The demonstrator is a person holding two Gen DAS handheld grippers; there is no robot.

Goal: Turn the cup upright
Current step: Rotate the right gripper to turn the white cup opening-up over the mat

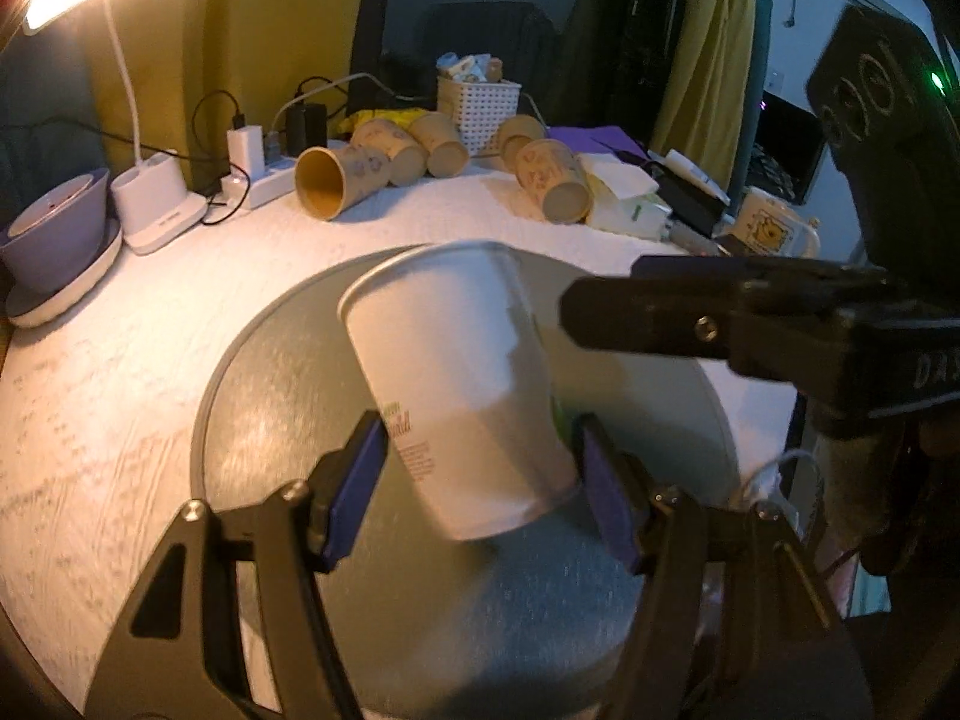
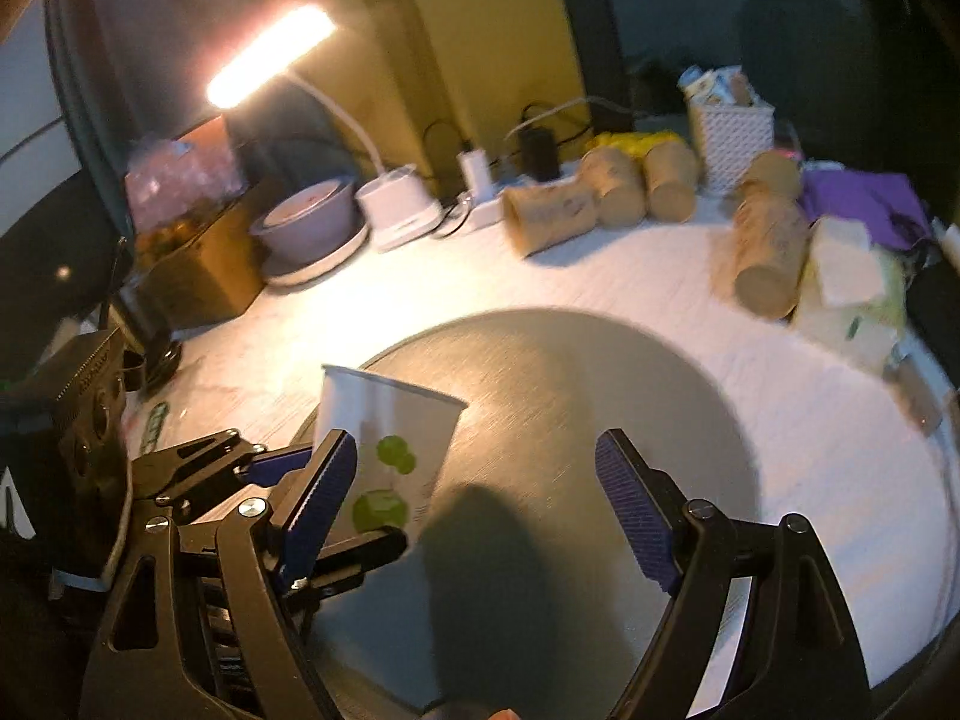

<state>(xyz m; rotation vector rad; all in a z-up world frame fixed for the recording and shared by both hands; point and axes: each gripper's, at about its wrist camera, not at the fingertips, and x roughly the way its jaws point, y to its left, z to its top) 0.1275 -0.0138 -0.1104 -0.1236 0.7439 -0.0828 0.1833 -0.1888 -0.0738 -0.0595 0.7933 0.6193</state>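
Note:
A white paper cup (image 1: 456, 384) with green print is held tilted above a round grey tray (image 1: 270, 420), its open rim up and leaning away to the left. My left gripper (image 1: 480, 480) is shut on the cup's lower body, a blue pad on each side. In the right wrist view the same cup (image 2: 390, 438) shows at lower left, held by the left gripper (image 2: 336, 516). My right gripper (image 2: 474, 510) is open and empty over the grey tray (image 2: 570, 396), to the right of the cup. It also shows in the left wrist view (image 1: 606, 312).
Several brown paper cups (image 1: 342, 180) lie on their sides at the back of the white table (image 1: 120, 360). A white basket (image 1: 477, 105), a lit desk lamp (image 1: 156, 204), a purple bowl (image 1: 54, 228), chargers and tissue packs (image 1: 624, 198) stand along the back.

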